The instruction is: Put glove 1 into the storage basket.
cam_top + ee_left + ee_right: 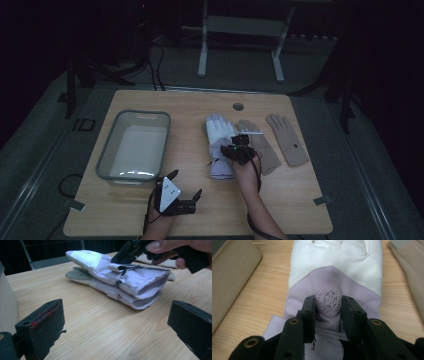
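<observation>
Work in hand: the right tongs (328, 305) sit on the top glove of a stacked pair of lilac-and-white ski gloves (218, 145) in the middle of the counter (280, 200); I judge this a pick-up, probably bound for the grey bin (106, 157) at the left.

Right tongs: narrowed, 1 jaw on each side of the round snowflake badge (329, 300) on the glove's back. Whether the pads already pinch the fabric I cannot tell.

Left tongs (186, 184): wide and holding nothing, low near the front edge of the counter, well apart from the gloves.

Risk 1: the bite takes only a thin fold of the upper glove's shell, so the fabric may slide out during a lift.

Risk 2: the 2 gloves lie 1 on the other, seemingly linked by a small clip (119, 282). If that link is loose, the lower glove stays behind or drops midway.

Risk 3: the hanging cuff end could catch the bin's rim.

Neighbours: 2 tan knit gloves (287, 140) lie just beside, to the right; a sideways drag could pull the nearer one along.
</observation>
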Demonstrator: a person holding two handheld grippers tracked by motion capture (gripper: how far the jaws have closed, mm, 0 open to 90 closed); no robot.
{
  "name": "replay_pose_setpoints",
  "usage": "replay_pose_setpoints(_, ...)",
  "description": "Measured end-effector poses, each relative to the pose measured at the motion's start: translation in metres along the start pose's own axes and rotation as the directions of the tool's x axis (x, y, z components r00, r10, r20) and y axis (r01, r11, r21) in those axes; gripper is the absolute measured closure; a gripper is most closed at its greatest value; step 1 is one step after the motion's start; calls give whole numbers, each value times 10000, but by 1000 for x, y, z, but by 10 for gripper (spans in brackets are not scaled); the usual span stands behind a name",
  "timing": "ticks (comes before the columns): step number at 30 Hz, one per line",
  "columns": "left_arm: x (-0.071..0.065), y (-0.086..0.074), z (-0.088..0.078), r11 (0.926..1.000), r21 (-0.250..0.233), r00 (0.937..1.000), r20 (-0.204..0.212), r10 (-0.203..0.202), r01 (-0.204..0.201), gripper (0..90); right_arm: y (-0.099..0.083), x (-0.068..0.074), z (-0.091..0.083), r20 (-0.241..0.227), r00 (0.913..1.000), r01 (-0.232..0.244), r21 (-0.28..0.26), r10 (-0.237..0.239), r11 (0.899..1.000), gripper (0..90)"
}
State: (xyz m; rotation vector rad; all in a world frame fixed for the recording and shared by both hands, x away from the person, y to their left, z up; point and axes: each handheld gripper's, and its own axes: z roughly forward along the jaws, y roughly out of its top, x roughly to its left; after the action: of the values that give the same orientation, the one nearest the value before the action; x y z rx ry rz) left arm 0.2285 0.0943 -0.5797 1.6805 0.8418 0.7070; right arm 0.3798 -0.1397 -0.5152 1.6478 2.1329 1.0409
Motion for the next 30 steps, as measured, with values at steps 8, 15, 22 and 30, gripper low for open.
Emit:
replay_pose_setpoints(8,0,0,0,10000,54,10000,-66,-16,16,13,-6,-6,-22,-329,9993,-173,-443,158,9989,549)
replay_pose_setpoints(15,1,1,1,9998,145,9999,31,-116,116,13,12,-17,-44,-1343,9864,810,-1031,-946,9914,141)
replay_pose_setpoints(22,1,1,2,9998,177,10000,8,-29,29,13,17,-30,-61,-1499,9598,2153,-1495,-2373,9650,171)
replay_pose_setpoints(30,0,1,2,9998,185,10000,-19,-25,25,13,9,-50,-74,-1039,9143,3637,-2142,-3914,9065,144)
